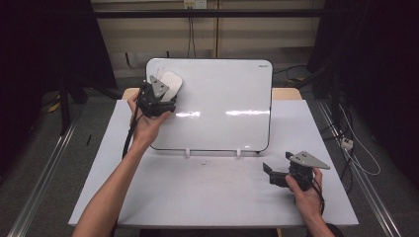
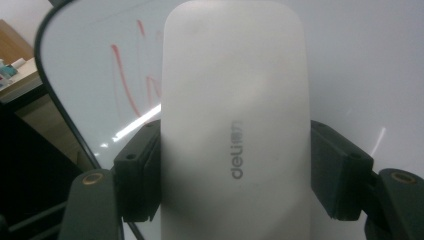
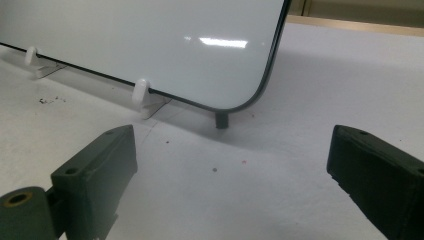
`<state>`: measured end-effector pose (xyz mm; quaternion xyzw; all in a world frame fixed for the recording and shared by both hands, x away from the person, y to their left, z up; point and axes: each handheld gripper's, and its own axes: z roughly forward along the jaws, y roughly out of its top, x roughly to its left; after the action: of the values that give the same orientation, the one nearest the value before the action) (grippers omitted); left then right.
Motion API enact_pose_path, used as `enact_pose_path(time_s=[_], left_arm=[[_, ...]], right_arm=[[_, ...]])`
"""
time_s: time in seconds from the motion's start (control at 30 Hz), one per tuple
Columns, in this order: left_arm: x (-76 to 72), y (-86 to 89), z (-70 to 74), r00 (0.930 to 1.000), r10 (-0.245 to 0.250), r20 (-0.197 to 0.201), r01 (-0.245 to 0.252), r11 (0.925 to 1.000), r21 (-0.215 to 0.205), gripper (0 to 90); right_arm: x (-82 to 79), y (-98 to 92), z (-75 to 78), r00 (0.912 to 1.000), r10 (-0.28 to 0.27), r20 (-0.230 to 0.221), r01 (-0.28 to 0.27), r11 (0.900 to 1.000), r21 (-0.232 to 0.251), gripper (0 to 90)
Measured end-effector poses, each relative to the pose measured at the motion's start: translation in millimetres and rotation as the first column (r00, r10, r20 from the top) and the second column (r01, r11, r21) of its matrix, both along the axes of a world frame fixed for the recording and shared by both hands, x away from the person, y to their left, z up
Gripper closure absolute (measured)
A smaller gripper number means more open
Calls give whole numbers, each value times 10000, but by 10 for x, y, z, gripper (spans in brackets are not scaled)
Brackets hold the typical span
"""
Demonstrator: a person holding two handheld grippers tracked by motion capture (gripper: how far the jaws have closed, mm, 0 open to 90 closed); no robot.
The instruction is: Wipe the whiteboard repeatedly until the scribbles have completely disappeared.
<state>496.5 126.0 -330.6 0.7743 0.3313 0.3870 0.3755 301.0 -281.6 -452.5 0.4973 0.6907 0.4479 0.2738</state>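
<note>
Lab: black curtains (image 1: 44, 44), floor rails (image 1: 42, 173)

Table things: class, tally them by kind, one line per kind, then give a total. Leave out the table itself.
Whiteboard: 1
Eraser: 1, held in the left gripper
Red marks: 1 patch on the board
Board clips: 2
Grippers: 2, the right gripper open
Total: 7

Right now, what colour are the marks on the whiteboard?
Red marks on the whiteboard, clearest in the left gripper view.
</note>
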Motion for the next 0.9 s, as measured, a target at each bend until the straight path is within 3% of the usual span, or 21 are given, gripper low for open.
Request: enact_pose_path(time_s=[0.27,0.37,0.63,0.9], left_arm=[[75,42,63,9996,278,70,-275,9987,-419,310],[96,79,82,9992,362,141,-349,9961,-812,310],[106,89,96,9980,582,253,-562,9958,-725,311],[104,123,89,9948,1007,172,-974,9856,-1385,311]], right_arm=[[0,-3,-1,10000,17,4,-17,10000,4,59],[0,-4,-1,10000,15,6,-15,10000,5,59],[-2,-5,0,10000,-4,11,4,10000,8,57],[-9,-9,0,10000,12,26,-12,10000,27,58]])
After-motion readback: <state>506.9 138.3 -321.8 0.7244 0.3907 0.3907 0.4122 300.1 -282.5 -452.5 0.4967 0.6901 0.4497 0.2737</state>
